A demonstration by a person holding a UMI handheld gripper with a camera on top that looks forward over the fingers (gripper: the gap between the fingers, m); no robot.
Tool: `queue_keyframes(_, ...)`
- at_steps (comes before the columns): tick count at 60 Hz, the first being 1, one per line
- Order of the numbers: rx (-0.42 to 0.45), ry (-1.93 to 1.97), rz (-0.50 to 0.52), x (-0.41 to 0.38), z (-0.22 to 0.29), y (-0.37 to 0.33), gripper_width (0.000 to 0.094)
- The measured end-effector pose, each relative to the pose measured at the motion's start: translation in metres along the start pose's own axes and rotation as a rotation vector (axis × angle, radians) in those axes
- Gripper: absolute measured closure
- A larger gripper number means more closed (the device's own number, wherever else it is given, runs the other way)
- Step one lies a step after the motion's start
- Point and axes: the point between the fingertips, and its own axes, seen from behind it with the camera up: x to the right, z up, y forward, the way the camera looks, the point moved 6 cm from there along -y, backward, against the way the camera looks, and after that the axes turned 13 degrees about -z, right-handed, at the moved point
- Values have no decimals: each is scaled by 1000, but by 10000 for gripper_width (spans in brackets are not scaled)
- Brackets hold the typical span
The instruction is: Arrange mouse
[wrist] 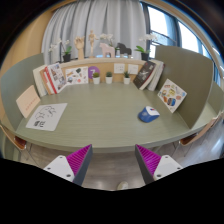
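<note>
While jaws (112, 163) stand apart with nothing between them, magenta pads (76, 160) face inward. Mouse (148, 114) blue with pale top, small, rounded. Sits on green desk (100, 125), beyond fingers toward right one, well apart from them. Long axis and heading too small to make out. Paper sheet (47, 116) lies on desk toward left. Books (60, 77) and cards lean along rear partition; covers unreadable. Plants (142, 48) stand behind, before window curtains (95, 20).
</note>
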Motion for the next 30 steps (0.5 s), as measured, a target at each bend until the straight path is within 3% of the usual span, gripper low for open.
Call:
queue_keyframes(14,-86,58,-117,92,7,98,86)
queue_keyframes(30,-139,27,-77,121,51,190,94)
